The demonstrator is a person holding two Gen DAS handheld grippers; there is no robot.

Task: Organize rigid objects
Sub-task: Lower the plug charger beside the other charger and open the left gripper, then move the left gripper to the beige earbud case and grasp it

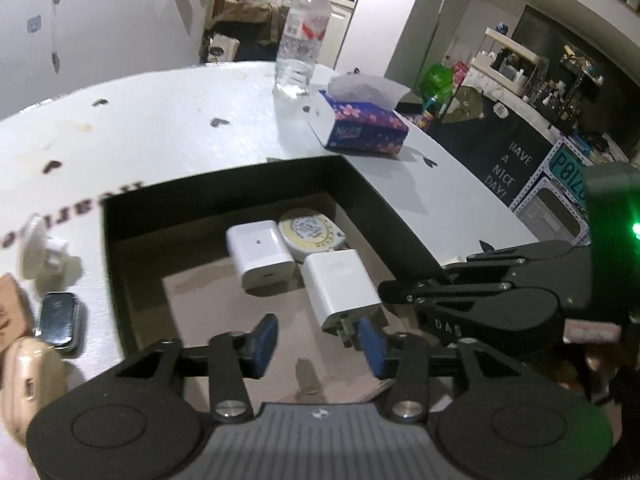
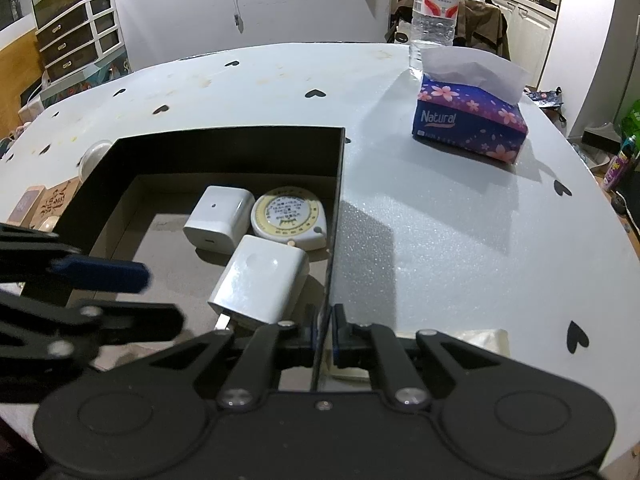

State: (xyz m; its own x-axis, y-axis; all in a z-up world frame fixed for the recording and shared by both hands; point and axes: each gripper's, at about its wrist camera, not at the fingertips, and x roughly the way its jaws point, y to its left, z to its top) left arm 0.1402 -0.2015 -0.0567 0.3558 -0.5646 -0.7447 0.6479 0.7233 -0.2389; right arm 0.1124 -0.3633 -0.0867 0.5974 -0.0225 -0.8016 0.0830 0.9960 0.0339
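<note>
A black open box (image 1: 120, 248) (image 2: 338, 184) sits on the white table. Inside lie a white charger (image 1: 260, 254) (image 2: 218, 218), a round tape measure (image 1: 310, 232) (image 2: 290, 218) and a second white plug adapter (image 1: 340, 288) (image 2: 260, 278). My left gripper (image 1: 318, 342) is open and empty over the box, just short of the adapter's prongs. My right gripper (image 2: 324, 336) is shut on the box's right wall near its front corner. On the table left of the box lie a white plug (image 1: 44, 254), a dark metal case (image 1: 58, 320) and a beige case (image 1: 28, 384).
A purple tissue box (image 1: 360, 128) (image 2: 472, 124) and a water bottle (image 1: 302, 36) (image 2: 434, 8) stand at the table's far side. A wooden block (image 2: 54, 200) lies left of the box. The table edge curves off to the right.
</note>
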